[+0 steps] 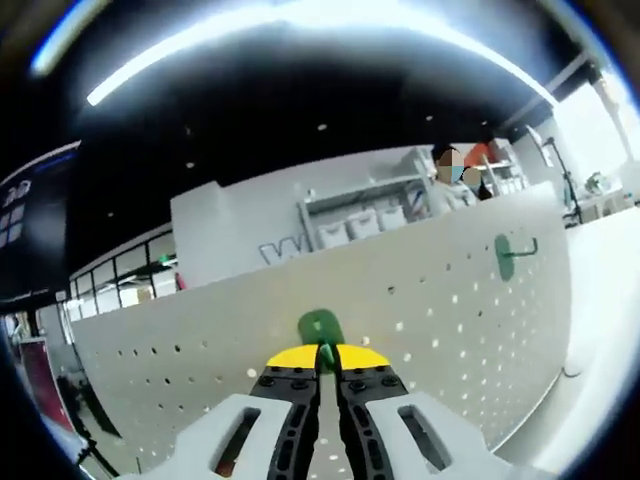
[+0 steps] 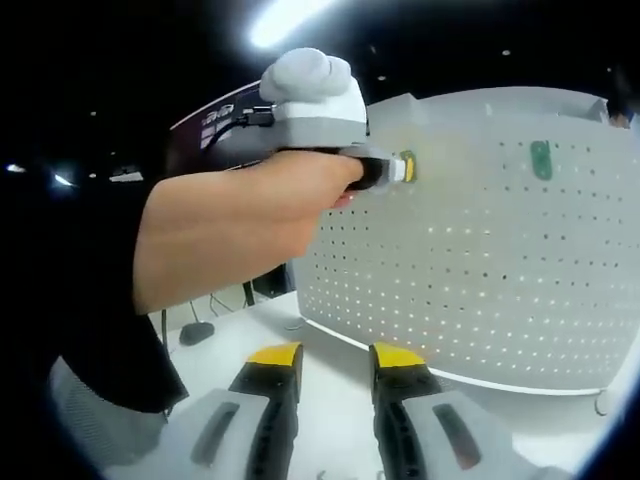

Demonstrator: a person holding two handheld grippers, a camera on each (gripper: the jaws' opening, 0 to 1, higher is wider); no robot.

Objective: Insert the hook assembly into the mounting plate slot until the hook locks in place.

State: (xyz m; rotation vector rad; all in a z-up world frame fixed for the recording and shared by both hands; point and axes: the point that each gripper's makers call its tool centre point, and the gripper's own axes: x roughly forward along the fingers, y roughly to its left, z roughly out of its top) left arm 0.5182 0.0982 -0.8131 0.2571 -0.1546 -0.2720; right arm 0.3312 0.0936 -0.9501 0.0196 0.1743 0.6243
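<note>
The white pegboard plate [image 1: 300,320] stands upright straight ahead of the left gripper [image 1: 327,352], whose jaws are pinched together on a green hook [image 1: 321,326] just past their tips, at the board's face. Insertion looks underway; next it likely needs pressing home. The right gripper [image 2: 335,358] hangs back, jaws parted and empty. Another green hook [image 1: 506,255] is already mounted off to the right.

Shelving [image 1: 360,215] with white bags stands behind the board's top edge; a person [image 1: 452,180] beside it. Ceiling light strip [image 1: 300,25] overhead. Dark window frames [image 1: 120,270] at far left. A black cable [image 2: 195,330] lies on the white table [image 2: 330,400].
</note>
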